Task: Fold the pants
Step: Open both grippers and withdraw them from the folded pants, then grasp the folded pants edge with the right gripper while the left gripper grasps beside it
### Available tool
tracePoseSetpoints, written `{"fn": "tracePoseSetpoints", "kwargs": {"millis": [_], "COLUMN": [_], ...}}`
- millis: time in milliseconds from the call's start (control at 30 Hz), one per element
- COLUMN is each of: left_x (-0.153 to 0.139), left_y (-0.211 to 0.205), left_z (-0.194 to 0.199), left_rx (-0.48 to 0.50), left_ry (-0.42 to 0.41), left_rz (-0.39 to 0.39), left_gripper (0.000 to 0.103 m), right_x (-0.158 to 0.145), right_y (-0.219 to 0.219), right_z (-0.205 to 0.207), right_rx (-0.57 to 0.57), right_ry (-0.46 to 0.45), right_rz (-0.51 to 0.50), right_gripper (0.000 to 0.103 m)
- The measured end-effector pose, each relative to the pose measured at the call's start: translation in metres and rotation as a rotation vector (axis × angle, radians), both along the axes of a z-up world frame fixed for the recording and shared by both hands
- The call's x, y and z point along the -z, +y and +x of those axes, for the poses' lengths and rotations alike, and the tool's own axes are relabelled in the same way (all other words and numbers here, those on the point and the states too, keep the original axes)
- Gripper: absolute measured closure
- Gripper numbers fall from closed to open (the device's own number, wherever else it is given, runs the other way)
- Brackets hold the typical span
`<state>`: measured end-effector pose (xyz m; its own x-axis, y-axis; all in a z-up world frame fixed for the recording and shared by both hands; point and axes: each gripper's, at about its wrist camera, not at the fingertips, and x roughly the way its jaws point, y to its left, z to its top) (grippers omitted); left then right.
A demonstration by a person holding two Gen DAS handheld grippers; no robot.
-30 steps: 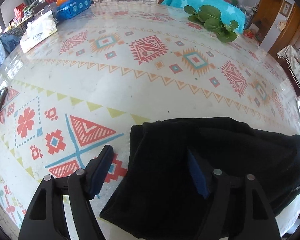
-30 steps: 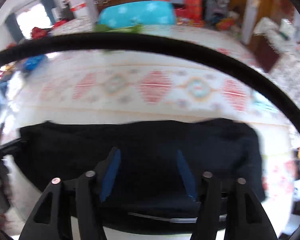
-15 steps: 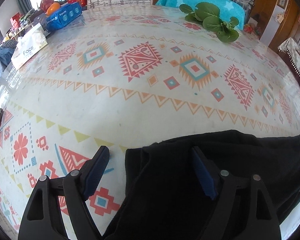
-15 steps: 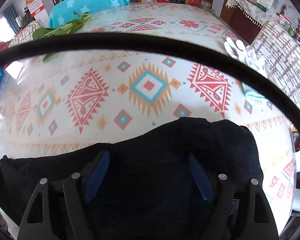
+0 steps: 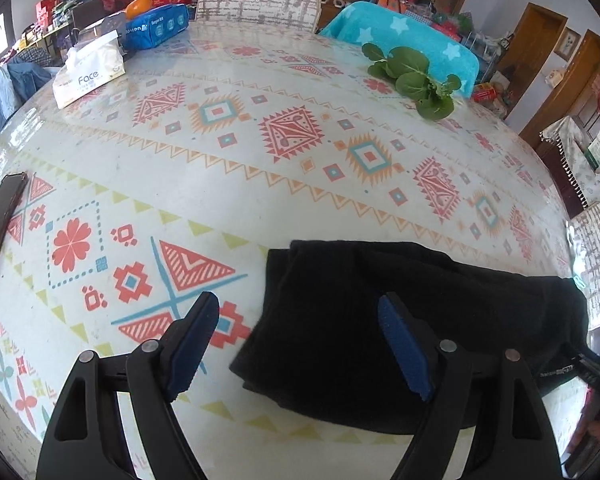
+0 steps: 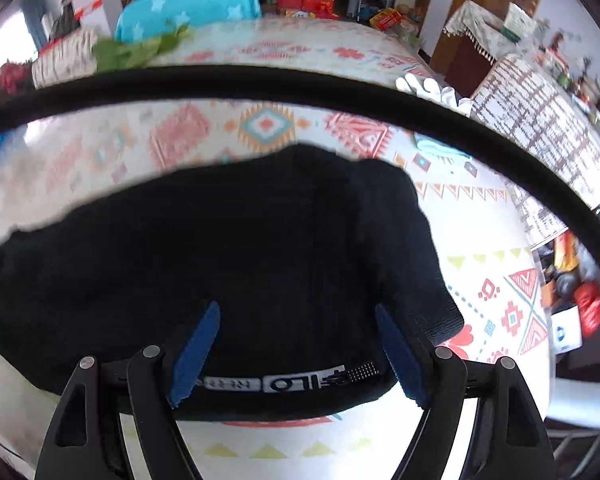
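Observation:
The black pants [image 5: 412, 312] lie folded into a long bundle near the front edge of the patterned table [image 5: 260, 184]. My left gripper [image 5: 300, 320] is open above the bundle's left end, its left finger over bare table and its right finger over the cloth. In the right wrist view the pants [image 6: 240, 248] fill the middle, with a white logo strip [image 6: 296, 382] on the near edge. My right gripper [image 6: 298, 332] is open and holds nothing, its fingers spread over the near edge of the cloth.
A phone [image 5: 0, 224] lies at the table's left edge. A tissue box [image 5: 88, 76] and a blue box [image 5: 156, 26] stand at the far left, leafy greens [image 5: 416, 80] at the far right. White gloves [image 6: 432, 88] and a teal cloth [image 6: 440, 148] lie beyond the pants. A black cable [image 6: 300, 84] crosses the right view.
Both grippers have drawn back and up from the pants, still open. The left one shifted left, so more bare table shows. The pants lie still.

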<state>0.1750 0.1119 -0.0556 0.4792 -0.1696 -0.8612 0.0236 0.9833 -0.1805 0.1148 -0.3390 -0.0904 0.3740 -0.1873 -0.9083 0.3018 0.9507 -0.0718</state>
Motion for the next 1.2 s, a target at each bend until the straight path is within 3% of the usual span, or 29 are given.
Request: {"fn": "tracePoseSetpoints", "kwargs": {"millis": [100,233,300,433,600,700,867,1000,1200], "left_x": [-0.005,-0.015,-0.017,-0.014,-0.007,-0.002,0.009,0.016,0.023], "left_y": [0.002,0.018,0.028,0.044,0.046,0.044,0.054,0.067,0.088], "left_z": [-0.01,-0.031,-0.044,-0.066,-0.079,-0.072,-0.055,-0.049,-0.042], "left_rx": [-0.013,-0.048,-0.071,-0.11,-0.096,-0.069,-0.057,-0.06,-0.069], "left_ry": [-0.002,-0.012,-0.009,0.015,0.015,0.004,0.014,0.025,0.059], "left_rz": [-0.007,-0.017,-0.034,-0.102,-0.166,-0.179,-0.237,-0.252,-0.294], "left_gripper": [0.021,0.021,0.021,0.021,0.021,0.021,0.021,0.021,0.021], "right_x": [0.012,0.004,-0.011,-0.04,-0.054,-0.06,-0.052,-0.026,0.011], "right_y": [-0.002,-0.004,0.002,0.03,0.099,0.157,0.246,0.302,0.345], "right_z": [-0.009,-0.017,-0.024,-0.016,0.026,0.064,0.132,0.172,0.197], "right_rx": [-0.016,-0.025,-0.046,-0.21,-0.503,-0.676,-0.864,-0.978,-1.047], "right_ry": [0.009,0.011,-0.03,-0.097,-0.082,-0.033,0.068,0.205,0.344], "right_rz": [-0.016,-0.002,0.021,0.128,0.27,0.347,0.359,0.387,0.462], "right_gripper": [0.02,0.02,0.02,0.02,0.02,0.019,0.019,0.019,0.017]}}
